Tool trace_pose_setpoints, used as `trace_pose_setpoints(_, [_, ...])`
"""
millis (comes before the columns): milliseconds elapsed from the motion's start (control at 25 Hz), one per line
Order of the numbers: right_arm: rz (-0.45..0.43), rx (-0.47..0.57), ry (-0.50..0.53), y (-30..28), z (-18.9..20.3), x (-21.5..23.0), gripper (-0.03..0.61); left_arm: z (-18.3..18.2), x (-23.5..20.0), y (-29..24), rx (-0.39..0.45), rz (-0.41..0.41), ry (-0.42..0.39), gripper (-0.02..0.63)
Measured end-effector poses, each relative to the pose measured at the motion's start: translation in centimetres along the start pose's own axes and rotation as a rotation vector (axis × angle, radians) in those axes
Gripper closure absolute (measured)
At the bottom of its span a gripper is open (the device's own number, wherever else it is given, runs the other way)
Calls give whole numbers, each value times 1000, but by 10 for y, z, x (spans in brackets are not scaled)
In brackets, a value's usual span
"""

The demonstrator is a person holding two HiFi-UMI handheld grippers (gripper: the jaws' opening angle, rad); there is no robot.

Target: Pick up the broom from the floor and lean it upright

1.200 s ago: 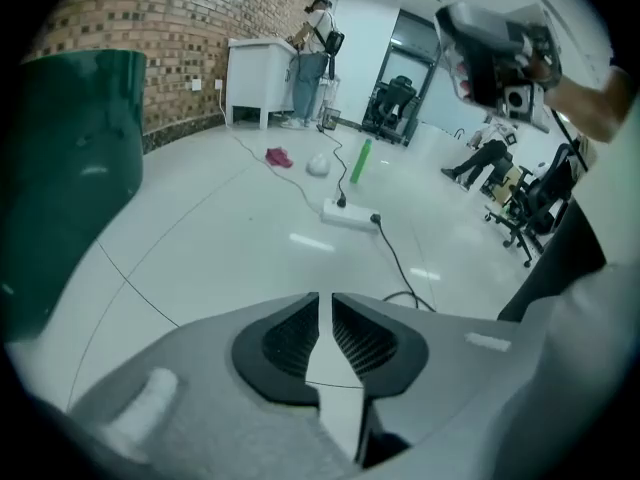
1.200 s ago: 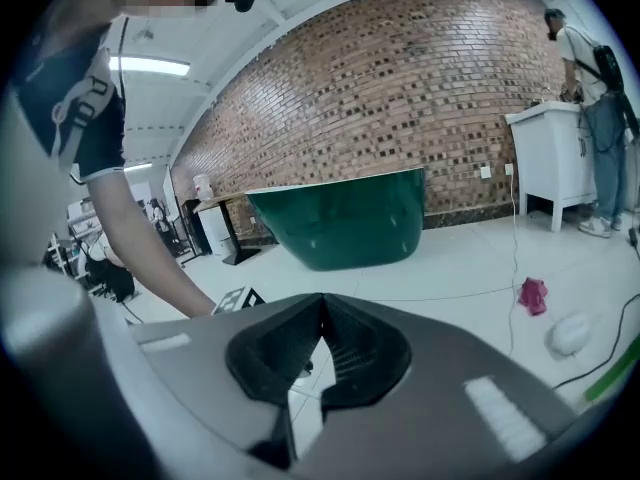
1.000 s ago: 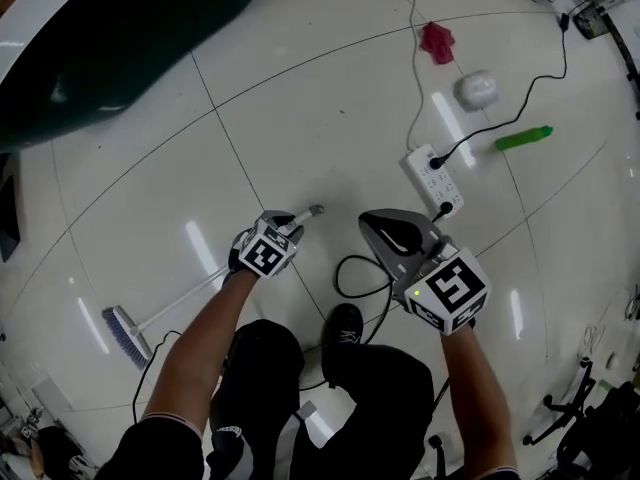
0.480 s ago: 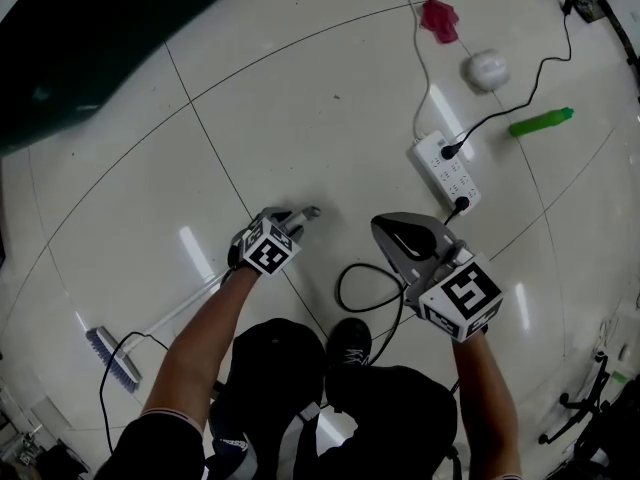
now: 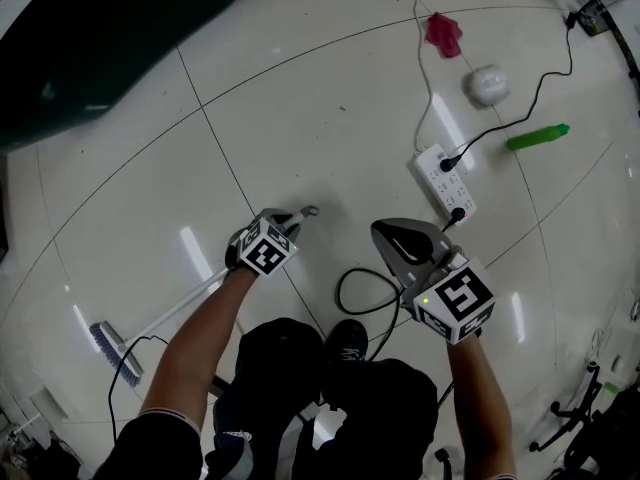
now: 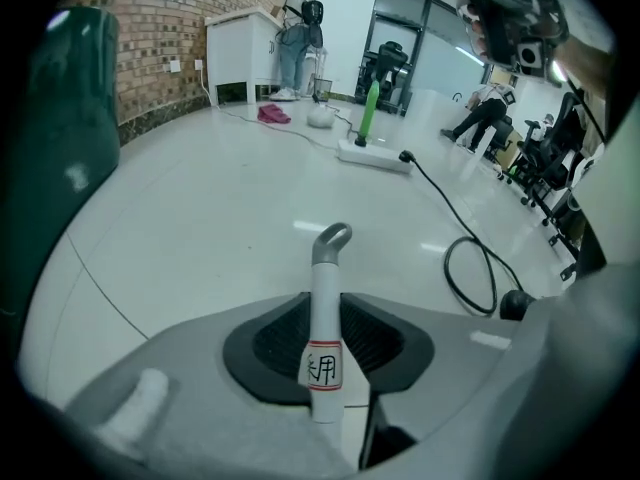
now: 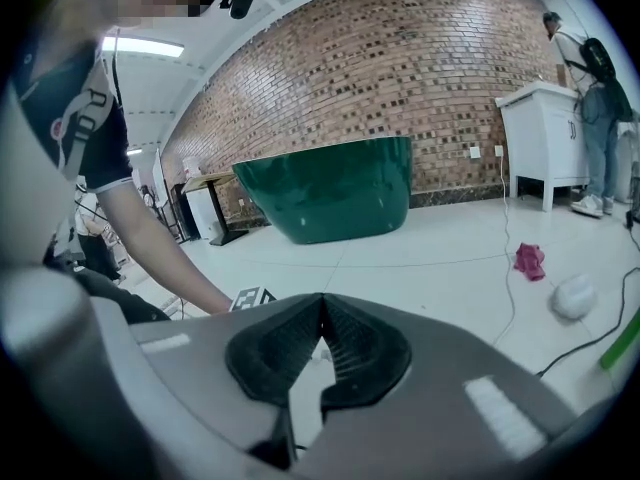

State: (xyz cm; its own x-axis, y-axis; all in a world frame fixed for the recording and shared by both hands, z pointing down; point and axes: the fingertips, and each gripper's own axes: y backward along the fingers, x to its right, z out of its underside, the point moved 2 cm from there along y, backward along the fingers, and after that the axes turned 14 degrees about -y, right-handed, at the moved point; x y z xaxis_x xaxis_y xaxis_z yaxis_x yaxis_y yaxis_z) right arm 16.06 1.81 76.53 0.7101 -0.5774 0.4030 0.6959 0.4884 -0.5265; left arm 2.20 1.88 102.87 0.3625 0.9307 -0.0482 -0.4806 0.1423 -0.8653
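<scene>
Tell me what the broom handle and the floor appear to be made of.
Broom handle: probably plastic or painted metal; smooth white tube, grey moulded hook end, soft sheen.
Floor: likely glazed ceramic tile; glossy off-white, lamp reflections, thin dark joint lines.

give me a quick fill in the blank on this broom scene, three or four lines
1. The broom lies on the floor, its brush head toward the head view's lower ___ corner.
2. The broom's handle ends in a grey ___.
3. The bottle near the power strip is ___ in colour.
4. The right gripper, jaws together, holds ___.
Missing words: left; hook; green; nothing.
The left gripper, its jaws closing, has the handle between its pads.
</scene>
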Motion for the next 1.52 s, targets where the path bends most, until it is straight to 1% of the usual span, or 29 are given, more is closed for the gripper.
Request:
trace_pose_setpoints(80, [-11,-6,8,5,-16,-9,577,-11,-8,26,13,-21,8,517])
trace_pose_setpoints(200, [-39,-2,8,17,-54,-31,577,-32,-21,77,24,-59,9,517])
trace_pose_setpoints(400, [-93,-3,-4,41,-122,-81,577,-64,-41,184,32,-147,18,520])
trace_pose_setpoints(640, [-173,-17,14,67,-201,-144,577,-106,-62,317,76,-251,43,523])
trace_pose_setpoints(800, [-233,-8,45,79,-260,-185,578,-136,-80,410,111,-346,70,526])
trace_pose_setpoints(1000, [-302,-18,98,94,-323,-230,578,-169,-97,519,163,-474,124,528])
trace_pose_setpoints(1120, [-344,-24,139,91,-358,-259,578,-173,-113,581,206,-558,170,526])
trace_pose_setpoints(1280, [-398,-43,202,66,-400,-295,578,-165,-137,647,269,-673,244,526])
trace_pose_setpoints(1520, [-440,-59,268,16,-458,-343,578,-145,-174,723,334,-788,364,525])
